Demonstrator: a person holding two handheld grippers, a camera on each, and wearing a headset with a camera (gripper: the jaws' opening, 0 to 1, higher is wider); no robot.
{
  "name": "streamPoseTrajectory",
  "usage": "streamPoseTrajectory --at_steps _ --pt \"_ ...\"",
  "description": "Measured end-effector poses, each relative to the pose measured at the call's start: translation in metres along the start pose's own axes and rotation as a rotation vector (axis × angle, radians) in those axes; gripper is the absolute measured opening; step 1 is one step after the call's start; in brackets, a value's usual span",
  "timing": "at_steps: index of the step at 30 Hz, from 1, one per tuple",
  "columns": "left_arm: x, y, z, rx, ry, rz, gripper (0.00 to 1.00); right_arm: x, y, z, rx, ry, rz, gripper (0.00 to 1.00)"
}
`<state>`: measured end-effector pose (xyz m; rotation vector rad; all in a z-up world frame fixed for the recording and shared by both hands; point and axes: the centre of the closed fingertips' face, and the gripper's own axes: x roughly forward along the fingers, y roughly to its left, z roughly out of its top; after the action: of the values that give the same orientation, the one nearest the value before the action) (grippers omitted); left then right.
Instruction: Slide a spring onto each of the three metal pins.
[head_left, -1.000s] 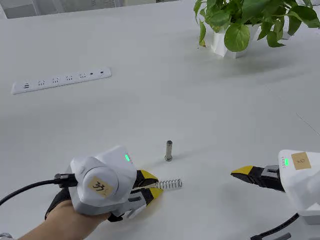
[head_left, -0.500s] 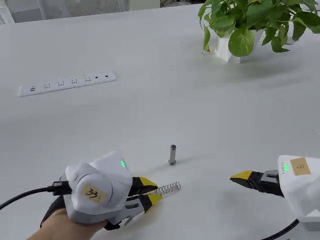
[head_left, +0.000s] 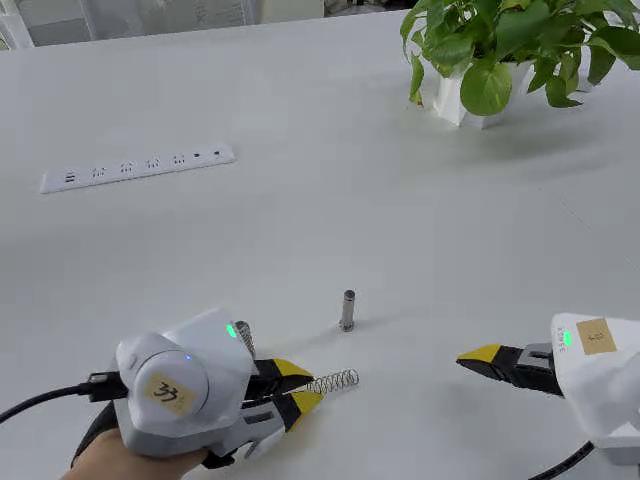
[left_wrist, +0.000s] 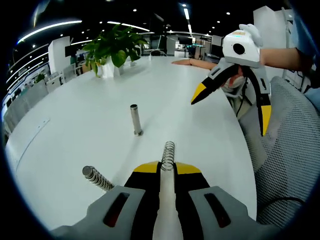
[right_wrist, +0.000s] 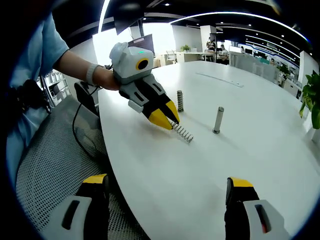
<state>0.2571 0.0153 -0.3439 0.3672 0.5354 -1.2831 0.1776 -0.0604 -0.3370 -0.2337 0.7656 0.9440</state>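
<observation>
My left gripper (head_left: 303, 384) is shut on one end of a small coil spring (head_left: 333, 381), which sticks out forward, low over the white table (head_left: 330, 220). A bare metal pin (head_left: 347, 310) stands upright just beyond the spring's free end, apart from it. A second pin with a spring on it (head_left: 243, 338) stands at the left, partly hidden behind the left gripper. In the left gripper view the spring (left_wrist: 168, 152) points a little right of the bare pin (left_wrist: 134, 119). My right gripper (right_wrist: 167, 185) stands open and empty at the right, facing the spring (right_wrist: 183, 132).
A white power strip (head_left: 138, 167) lies at the far left of the table. A potted plant (head_left: 490, 50) stands at the far right corner. The table's near edge runs close under both grippers, with a mesh chair (left_wrist: 285, 165) beyond it.
The left gripper has drawn slightly back to the left with the spring, uncovering the spring-covered pin behind it. The right gripper has barely moved. The head camera has shifted a little.
</observation>
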Motion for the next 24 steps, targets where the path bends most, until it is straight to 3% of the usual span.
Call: streamPoseTrajectory --at_steps 12,24 --pt "-0.021 0.001 0.002 -0.044 -0.038 0.035 0.06 0.005 0.006 0.007 -0.022 -0.003 0.02 0.96" --pt "-0.049 -0.006 0.004 -0.089 -0.085 0.054 0.06 0.01 0.013 0.03 -0.059 -0.034 0.061 0.94"
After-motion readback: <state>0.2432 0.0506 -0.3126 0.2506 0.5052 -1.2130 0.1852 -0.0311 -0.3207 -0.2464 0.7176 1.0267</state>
